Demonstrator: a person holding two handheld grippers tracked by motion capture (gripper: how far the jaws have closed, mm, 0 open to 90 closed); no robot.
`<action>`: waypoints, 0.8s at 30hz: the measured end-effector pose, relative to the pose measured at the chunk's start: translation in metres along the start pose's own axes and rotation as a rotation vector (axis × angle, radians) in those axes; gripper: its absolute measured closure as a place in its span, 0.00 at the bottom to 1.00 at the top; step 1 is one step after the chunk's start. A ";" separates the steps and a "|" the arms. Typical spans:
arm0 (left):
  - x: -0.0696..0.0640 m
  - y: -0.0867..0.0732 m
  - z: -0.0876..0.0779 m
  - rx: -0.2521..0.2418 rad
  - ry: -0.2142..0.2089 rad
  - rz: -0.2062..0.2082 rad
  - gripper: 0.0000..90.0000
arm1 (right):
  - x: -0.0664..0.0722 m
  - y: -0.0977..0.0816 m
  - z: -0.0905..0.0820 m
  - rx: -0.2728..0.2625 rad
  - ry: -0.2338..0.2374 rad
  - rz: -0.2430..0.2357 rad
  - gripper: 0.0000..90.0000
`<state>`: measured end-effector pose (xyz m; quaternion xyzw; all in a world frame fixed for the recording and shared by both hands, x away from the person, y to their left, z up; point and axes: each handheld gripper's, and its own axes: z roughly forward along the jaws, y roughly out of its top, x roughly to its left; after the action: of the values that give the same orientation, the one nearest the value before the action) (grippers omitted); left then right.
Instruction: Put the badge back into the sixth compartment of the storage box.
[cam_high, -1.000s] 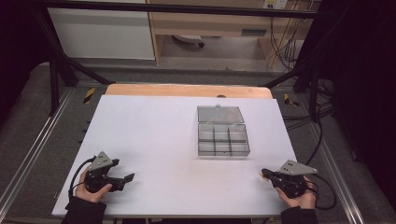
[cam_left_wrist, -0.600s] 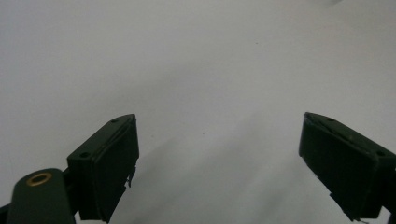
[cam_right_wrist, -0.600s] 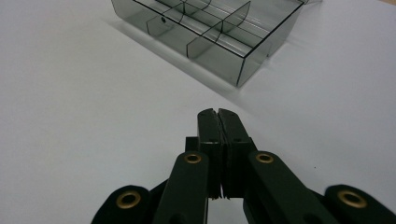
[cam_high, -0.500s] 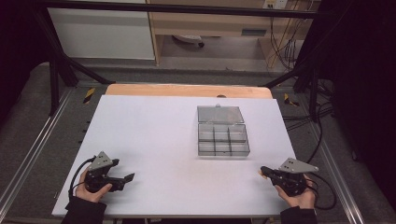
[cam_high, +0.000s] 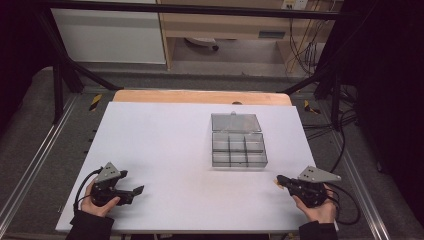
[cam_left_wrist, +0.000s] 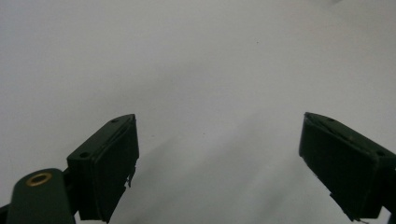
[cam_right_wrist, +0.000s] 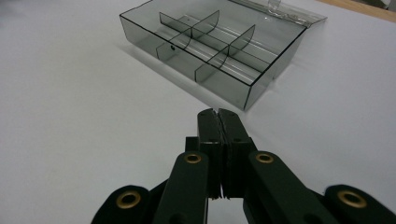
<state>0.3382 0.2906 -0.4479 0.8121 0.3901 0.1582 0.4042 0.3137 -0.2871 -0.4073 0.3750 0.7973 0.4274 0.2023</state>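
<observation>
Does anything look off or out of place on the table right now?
Nothing stands out. The clear box sits square on the white table, lid open flat behind it, compartments empty as far as I can see. No spills or damage.

Black fingers (cam_right_wrist: 218, 135), brass screws, grey plates, dark sleeves.

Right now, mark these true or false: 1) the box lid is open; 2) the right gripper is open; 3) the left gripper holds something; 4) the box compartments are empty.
1) True: the box has its lid folded back flat.
2) False: the right gripper is shut, jaws together on nothing.
3) False: the left gripper is open over the bare table.
4) True: nothing lies in the compartments.
</observation>
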 end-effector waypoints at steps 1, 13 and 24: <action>0.000 0.000 0.000 0.000 0.000 0.000 0.13 | 0.000 0.001 0.000 0.000 0.000 -0.003 0.99; 0.000 0.000 0.000 0.000 0.001 -0.001 0.13 | 0.001 0.010 0.001 -0.018 0.009 -0.004 0.99; 0.001 0.000 0.000 -0.001 0.001 -0.001 0.13 | 0.001 0.022 0.001 -0.042 0.013 0.000 0.99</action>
<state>0.3383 0.2912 -0.4478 0.8115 0.3905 0.1588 0.4046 0.3232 -0.2777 -0.3895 0.3680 0.7894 0.4466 0.2047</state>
